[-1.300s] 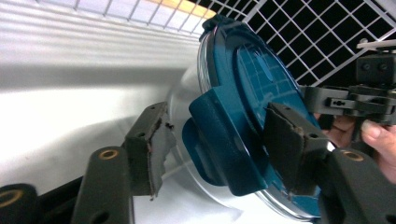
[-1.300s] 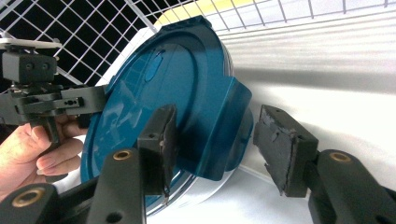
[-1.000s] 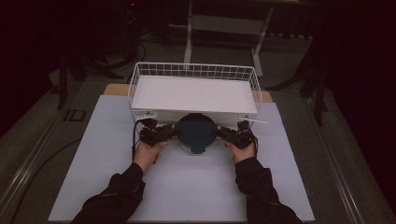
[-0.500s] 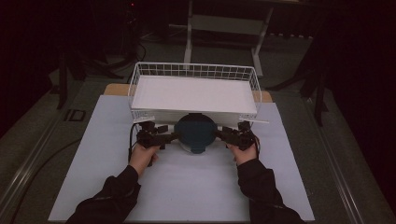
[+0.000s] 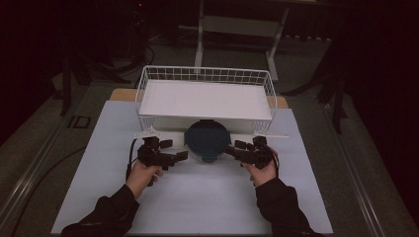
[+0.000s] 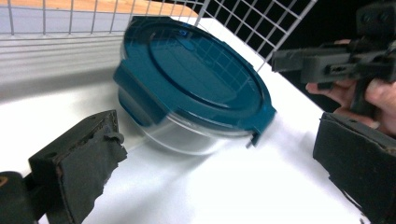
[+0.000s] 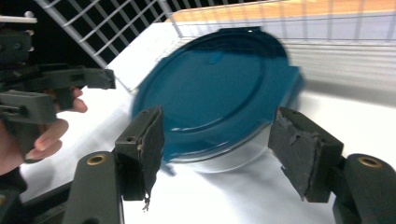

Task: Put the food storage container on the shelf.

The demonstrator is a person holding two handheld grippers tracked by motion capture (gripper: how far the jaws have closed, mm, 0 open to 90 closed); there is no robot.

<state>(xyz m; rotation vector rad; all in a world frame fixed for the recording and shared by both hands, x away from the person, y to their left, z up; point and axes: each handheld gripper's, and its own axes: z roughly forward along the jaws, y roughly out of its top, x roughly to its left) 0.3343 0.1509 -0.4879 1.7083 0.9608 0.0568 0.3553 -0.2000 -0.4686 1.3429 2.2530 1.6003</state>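
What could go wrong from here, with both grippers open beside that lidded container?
1. The glass container is round and smooth, and both the left gripper and right gripper are open beside it; a pinch on the curved wall may slip.
2. It sits right by the wire basket; a lift could knock its front mesh.
3. Gripping only the teal lid might pop a clip tab loose.

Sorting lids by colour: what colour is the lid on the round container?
Dark teal-blue lid on a clear container, best seen in the left gripper view.

A teal lid (image 6: 196,70) tops a clear container (image 6: 187,137) beside the white wire basket (image 5: 205,79).
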